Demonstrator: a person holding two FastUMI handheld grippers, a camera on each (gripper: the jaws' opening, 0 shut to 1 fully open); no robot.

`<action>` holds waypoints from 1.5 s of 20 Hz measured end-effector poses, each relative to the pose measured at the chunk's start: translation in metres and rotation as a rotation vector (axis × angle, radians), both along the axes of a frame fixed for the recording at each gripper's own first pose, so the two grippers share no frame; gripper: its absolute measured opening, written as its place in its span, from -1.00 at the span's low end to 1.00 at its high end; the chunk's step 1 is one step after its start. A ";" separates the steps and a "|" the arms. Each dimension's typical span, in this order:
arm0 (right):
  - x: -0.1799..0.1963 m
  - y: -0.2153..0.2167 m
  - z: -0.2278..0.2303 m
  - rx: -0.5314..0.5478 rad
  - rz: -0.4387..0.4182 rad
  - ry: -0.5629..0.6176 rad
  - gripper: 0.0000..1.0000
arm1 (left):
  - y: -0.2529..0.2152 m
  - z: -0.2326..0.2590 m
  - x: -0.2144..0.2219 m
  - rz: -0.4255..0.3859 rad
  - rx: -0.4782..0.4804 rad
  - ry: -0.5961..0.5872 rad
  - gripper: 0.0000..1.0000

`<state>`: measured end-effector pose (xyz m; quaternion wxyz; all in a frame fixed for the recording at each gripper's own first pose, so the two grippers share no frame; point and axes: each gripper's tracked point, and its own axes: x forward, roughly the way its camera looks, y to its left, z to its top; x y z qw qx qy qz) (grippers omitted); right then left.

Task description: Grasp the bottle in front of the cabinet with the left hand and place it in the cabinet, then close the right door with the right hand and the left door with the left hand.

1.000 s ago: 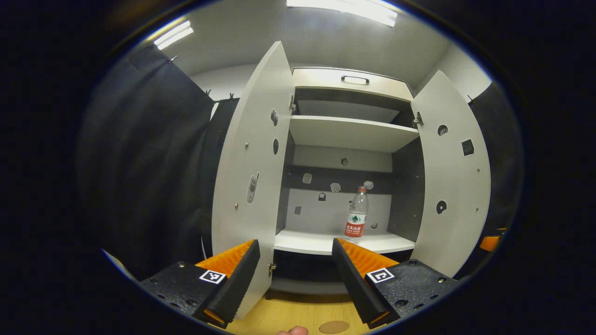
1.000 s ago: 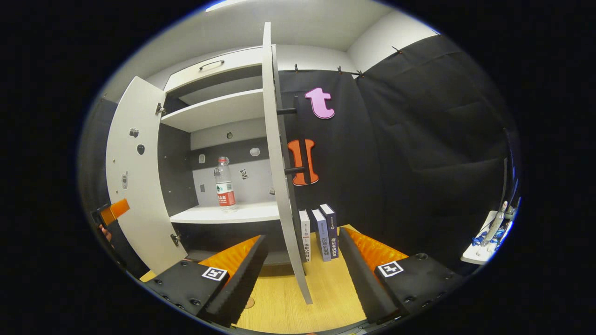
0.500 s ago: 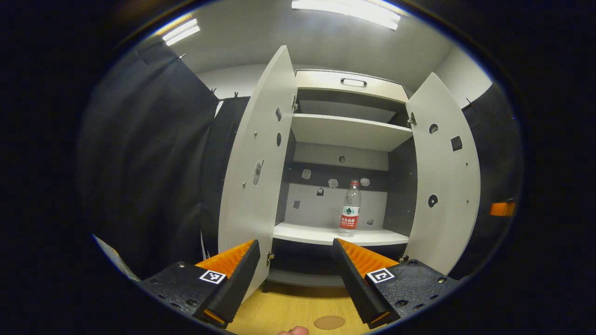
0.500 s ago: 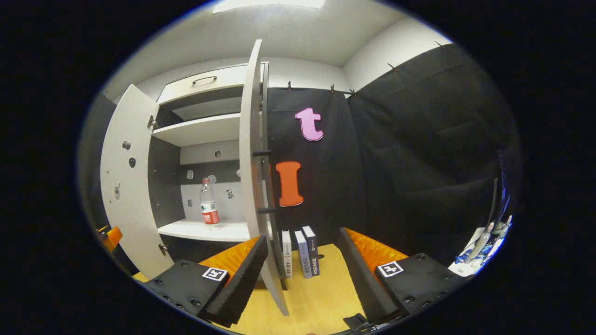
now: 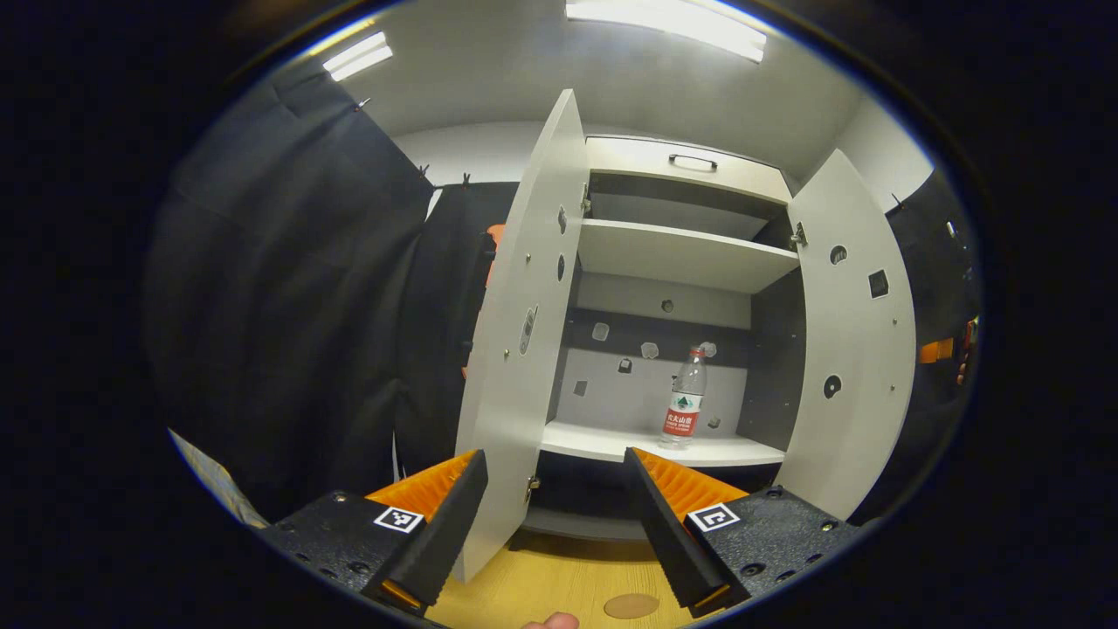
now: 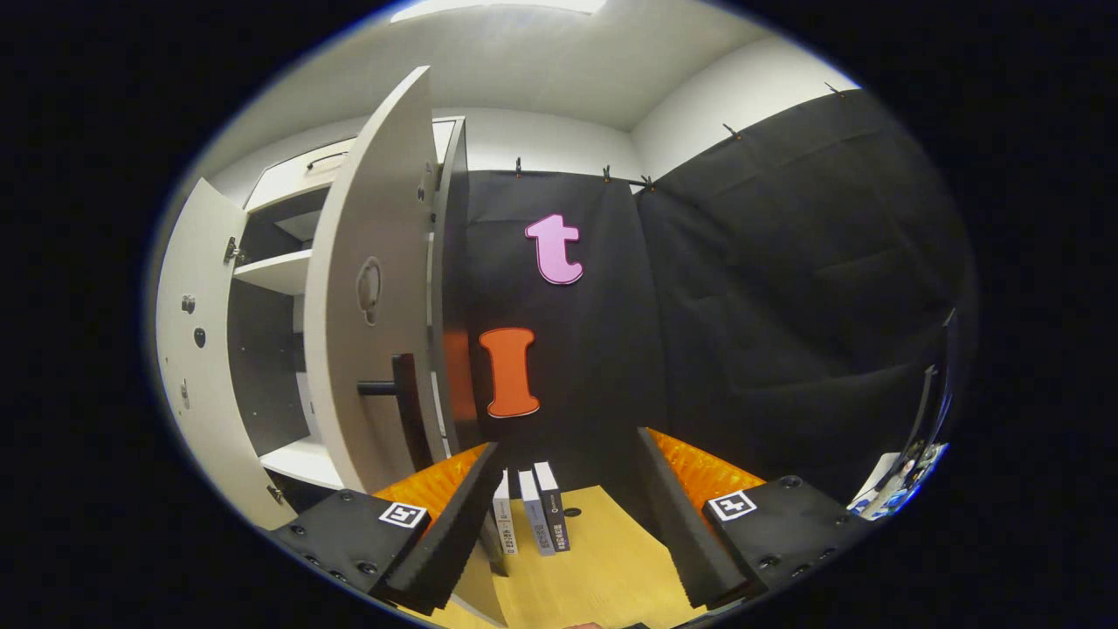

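Right gripper view: my right gripper point(image 6: 568, 511), released and empty, has the right door point(image 6: 371, 297) left of centre, its upright handle point(image 6: 406, 406) just above my left finger.

Both grippers' black screw-studded bodies point(image 5: 751, 546) carry square black-and-white marker tags point(image 6: 403, 514).

three books point(image 6: 532, 522) stand upright side by side on the wooden worktop point(image 6: 603, 568), spines facing out, at the foot of the black cloth wall point(image 6: 786, 288). a small dark round spot point(image 6: 571, 512) lies on the wood just beside them. another round brown disc point(image 5: 631, 605) sits on the worktop near the front edge. long ceiling lights point(image 5: 668, 17) glow overhead, and a white ledge point(image 6: 882, 489) with blue bits shows at far right.
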<state>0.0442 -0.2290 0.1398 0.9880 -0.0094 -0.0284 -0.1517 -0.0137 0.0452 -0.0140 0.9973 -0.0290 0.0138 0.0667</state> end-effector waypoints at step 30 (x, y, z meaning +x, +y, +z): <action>0.046 0.162 -0.036 -0.012 0.298 0.057 0.85 | 0.028 -0.011 0.000 0.026 -0.021 0.010 0.89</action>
